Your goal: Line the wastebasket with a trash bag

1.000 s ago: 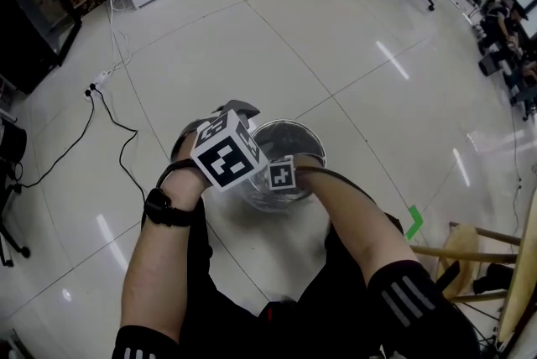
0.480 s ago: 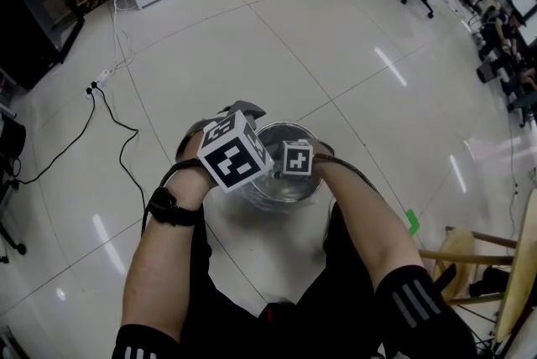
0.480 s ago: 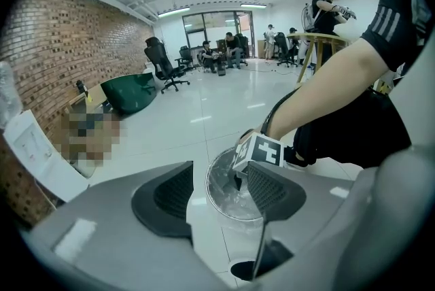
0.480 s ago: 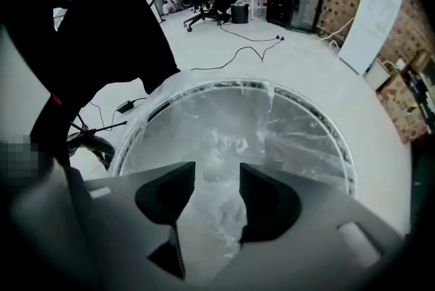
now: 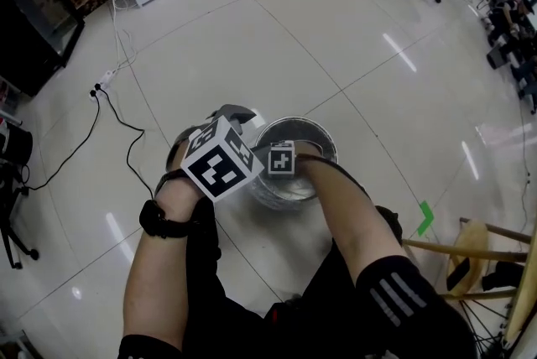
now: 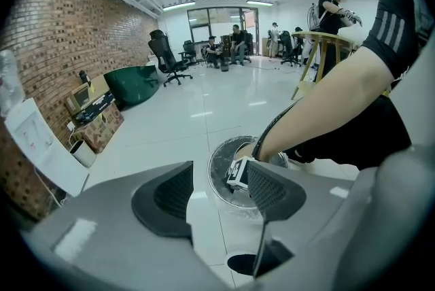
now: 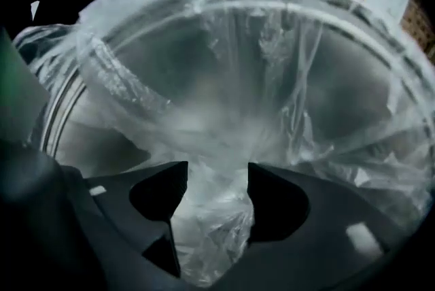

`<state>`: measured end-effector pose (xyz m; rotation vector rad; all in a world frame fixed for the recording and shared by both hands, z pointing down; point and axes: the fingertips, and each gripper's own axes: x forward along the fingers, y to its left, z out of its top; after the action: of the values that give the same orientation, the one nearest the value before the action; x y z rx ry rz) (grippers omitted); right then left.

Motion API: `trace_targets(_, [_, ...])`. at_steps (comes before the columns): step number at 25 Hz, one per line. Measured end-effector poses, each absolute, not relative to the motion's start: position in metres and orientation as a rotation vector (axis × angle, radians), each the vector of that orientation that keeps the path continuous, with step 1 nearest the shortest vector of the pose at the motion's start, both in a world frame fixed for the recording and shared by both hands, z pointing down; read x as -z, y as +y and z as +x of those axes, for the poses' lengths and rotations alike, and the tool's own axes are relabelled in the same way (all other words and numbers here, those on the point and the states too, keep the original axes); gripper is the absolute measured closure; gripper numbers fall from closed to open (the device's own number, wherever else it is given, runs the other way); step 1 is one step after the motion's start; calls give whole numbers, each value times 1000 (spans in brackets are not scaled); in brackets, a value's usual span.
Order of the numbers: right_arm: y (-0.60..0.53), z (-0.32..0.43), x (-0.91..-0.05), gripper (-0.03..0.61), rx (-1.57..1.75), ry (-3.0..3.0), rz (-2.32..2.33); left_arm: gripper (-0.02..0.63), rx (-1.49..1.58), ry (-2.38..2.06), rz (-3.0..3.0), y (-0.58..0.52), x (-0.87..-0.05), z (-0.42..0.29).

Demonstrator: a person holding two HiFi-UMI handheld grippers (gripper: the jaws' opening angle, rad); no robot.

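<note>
Now the right gripper is sunk inside the wastebasket, which stands on the floor. Its jaws have just been opening, and a bunch of the clear trash bag lies loose between them, while the left gripper is held beside the rim, jaws moderately apart and empty. If film clings to a pad as the right gripper is lifted out, the bag could be dragged up and its edge pulled off the rim.

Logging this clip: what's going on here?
A person is lining a wastebasket on the floor with a clear bag. The right gripper reaches down inside; its jaws have just been opening, with bag film loose between them. The left gripper hovers beside the basket, jaws apart and empty.
</note>
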<state>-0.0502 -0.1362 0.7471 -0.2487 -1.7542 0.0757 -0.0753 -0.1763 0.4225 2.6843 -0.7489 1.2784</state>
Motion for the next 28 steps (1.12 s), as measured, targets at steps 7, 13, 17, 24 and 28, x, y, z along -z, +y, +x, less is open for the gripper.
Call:
trace_targets(7, [-131, -47, -728, 291, -72, -1764, -265, 368, -1284, -745, 2696, -181, -417, -71])
trace_targets(13, [-129, -25, -661, 293, -101, -1839, -206, 368, -1313, -747, 2711, -179, -417, -65])
trace_targets(17, [-117, -43, -600, 293, -50, -2015, -185, 368, -1333, -712, 2721, -175, -418, -60])
trace_targets(24, [-116, -2, -526, 340, 182, -2064, 43, 368, -1415, -658, 2703, -166, -441, -58])
trace_targets(28, [-142, 29, -473, 473, 181, -2165, 351, 368, -1383, -676, 2741, -169, -432, -49])
